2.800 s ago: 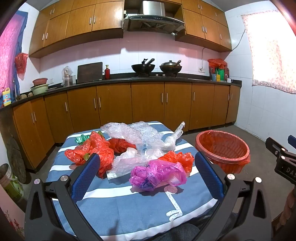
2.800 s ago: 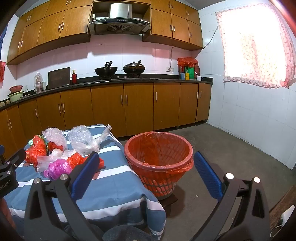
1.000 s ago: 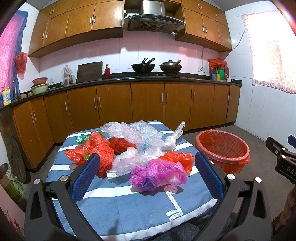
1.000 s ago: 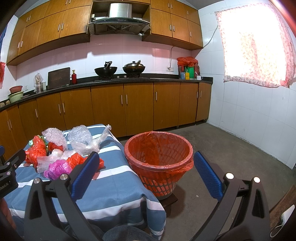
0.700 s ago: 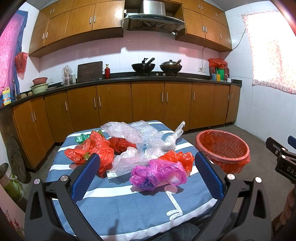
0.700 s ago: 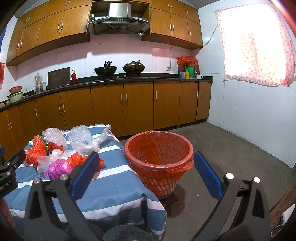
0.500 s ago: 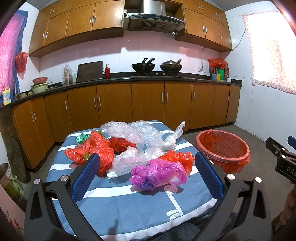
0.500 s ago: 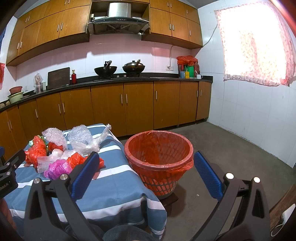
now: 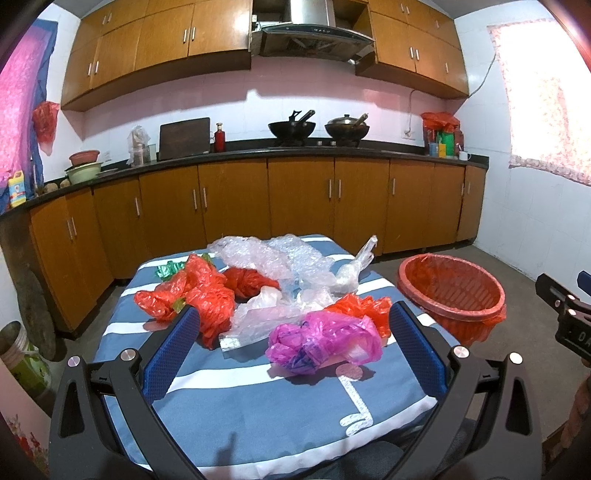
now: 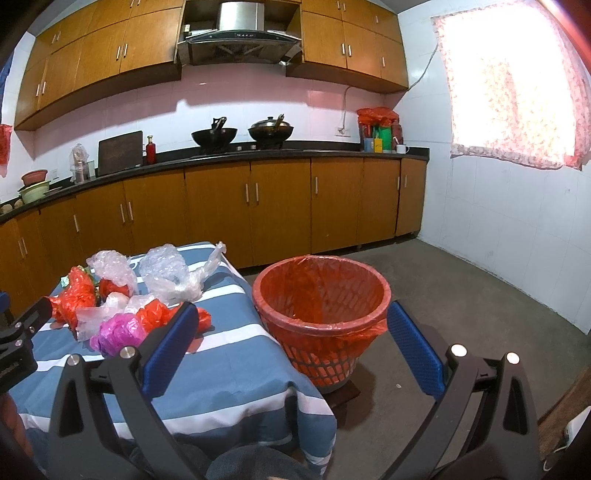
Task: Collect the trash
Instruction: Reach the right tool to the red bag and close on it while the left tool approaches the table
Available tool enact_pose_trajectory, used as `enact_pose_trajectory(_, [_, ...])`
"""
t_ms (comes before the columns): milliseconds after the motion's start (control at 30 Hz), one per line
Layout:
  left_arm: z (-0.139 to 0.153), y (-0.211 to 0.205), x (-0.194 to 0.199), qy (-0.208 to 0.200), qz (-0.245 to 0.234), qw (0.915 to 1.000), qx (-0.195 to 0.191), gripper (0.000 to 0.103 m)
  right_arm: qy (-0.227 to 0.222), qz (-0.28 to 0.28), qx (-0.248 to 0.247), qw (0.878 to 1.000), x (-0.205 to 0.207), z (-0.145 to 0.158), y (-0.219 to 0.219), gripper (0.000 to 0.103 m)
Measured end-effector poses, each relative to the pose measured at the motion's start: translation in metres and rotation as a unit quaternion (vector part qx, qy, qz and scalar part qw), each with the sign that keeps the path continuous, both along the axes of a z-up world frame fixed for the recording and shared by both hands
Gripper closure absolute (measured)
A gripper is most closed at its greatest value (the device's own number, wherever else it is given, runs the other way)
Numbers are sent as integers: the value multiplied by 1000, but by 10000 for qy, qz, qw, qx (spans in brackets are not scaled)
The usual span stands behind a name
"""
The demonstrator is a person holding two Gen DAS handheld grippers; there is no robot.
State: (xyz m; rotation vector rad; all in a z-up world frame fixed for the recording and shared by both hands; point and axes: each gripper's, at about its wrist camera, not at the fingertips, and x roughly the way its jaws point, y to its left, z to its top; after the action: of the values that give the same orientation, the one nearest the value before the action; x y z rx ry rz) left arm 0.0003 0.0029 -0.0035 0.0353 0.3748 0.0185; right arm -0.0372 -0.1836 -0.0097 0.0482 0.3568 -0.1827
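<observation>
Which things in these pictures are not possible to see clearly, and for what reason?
- Bottom of the red basket: right wrist view, hidden by its wall and liner.
- Green wrapper: left wrist view, mostly behind the red bags.
- Right gripper: left wrist view, cut off by the edge.
- Counter bottle labels: too small.

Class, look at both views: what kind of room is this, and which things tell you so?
A home kitchen, most likely. Two woks sit on a stove under a range hood, and wooden cabinets run beneath a dark countertop.
</observation>
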Motion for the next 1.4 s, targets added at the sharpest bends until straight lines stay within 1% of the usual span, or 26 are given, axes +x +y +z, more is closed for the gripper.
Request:
enact_pose_trajectory(133, [-1, 7, -3, 79, 104, 9999, -70, 2, 90, 140, 69, 9998, 9, -7, 8, 4])
enact_pose_trajectory(300, [-7, 25, 3, 162, 309, 9993, -143, 2, 131, 417, 72, 9990, 20, -4, 18, 5])
enact_pose_trajectory(367, [-9, 33, 5, 205, 398, 9988, -210, 2, 118, 575, 15, 9983, 27, -3, 28, 7])
enact_pose_trajectory(533, [-16, 53, 6, 283, 681, 9968, -323, 2, 235, 981, -43, 9949, 58, -5, 51, 20])
enact_pose_trajectory(667, [-17, 70, 8, 317, 886, 9950, -348, 2, 480, 1234, -49, 9912, 90, -16, 69, 25])
enact_pose_trajectory(700, [-19, 74, 8, 323, 921, 9946, -342, 2, 545, 1266, -60, 9904, 97, -19, 71, 28])
enact_pose_trajectory(833, [-23, 84, 10, 338, 1030, 9937, -293, 2, 865, 1351, -34, 9870, 128, -36, 84, 31])
enact_pose_trajectory(1033, [-29, 99, 20, 358, 1126, 9928, -173, 4, 1348, 1339, -5, 9818, 166, -67, 94, 33])
enact_pose_trajectory(1167, [-31, 115, 31, 368, 1240, 9915, -161, 4, 1607, 1343, 176, 9777, 180, -82, 93, 35])
enact_pose_trajectory(1200, [-31, 119, 34, 379, 1256, 9912, -176, 5, 1632, 1348, 188, 9772, 183, -84, 93, 37])
enact_pose_trajectory(1267, [-31, 128, 41, 414, 1299, 9904, -236, 7, 1699, 1396, 205, 9753, 186, -88, 94, 45])
enact_pose_trajectory(1300, [-31, 131, 45, 431, 1314, 9900, -269, 7, 1743, 1459, 236, 9735, 188, -90, 94, 56])
enact_pose_trajectory(1333, [-31, 134, 48, 448, 1313, 9898, -309, 8, 1778, 1525, 276, 9718, 191, -93, 94, 72])
enact_pose_trajectory(1367, [-31, 138, 52, 472, 1315, 9896, -352, 9, 1822, 1593, 316, 9698, 192, -95, 94, 77])
enact_pose_trajectory(1400, [-31, 141, 55, 490, 1315, 9894, -371, 9, 1864, 1646, 358, 9679, 194, -96, 95, 78])
